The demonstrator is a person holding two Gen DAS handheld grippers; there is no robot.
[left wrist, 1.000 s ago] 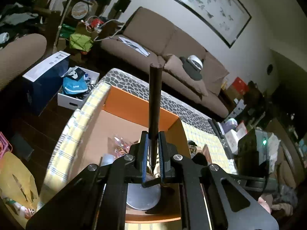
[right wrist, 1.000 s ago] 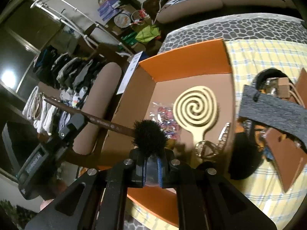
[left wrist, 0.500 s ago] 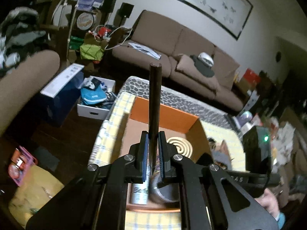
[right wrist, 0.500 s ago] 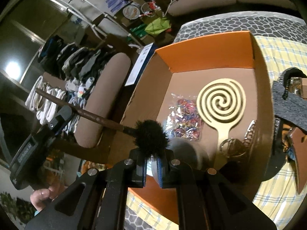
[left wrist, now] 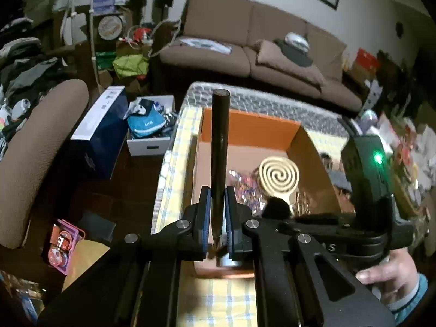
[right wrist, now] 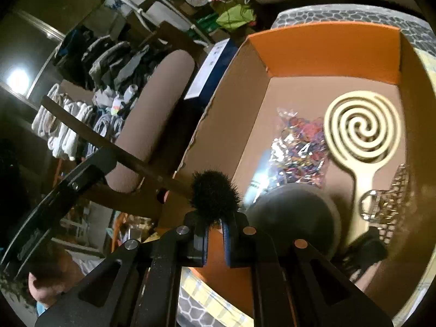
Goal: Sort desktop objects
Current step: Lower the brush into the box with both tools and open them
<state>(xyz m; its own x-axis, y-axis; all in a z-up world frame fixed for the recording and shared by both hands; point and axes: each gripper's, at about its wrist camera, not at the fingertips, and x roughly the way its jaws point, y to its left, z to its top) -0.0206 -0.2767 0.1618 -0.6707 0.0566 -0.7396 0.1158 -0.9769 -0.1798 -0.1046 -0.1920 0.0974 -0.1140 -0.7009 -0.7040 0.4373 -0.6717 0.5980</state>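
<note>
the left gripper [left wrist: 217, 218] clamps the dark handle of a brush [left wrist: 220, 147]; the right gripper [right wrist: 215, 238] pinches its bristle head at the orange box's [right wrist: 327, 51] near left corner. inside lie a spiral paddle [right wrist: 361, 128], a candy bag [right wrist: 299, 152], a round tin [right wrist: 297, 218] and a chain [right wrist: 392, 199]

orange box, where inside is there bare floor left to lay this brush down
In the orange cardboard box, bare floor runs along the far orange wall, above the cream spiral paddle and the clear bag of coloured bits, and down the left wall beside that bag. The near end is crowded: a round dark disc and a metallic hair claw.
</note>
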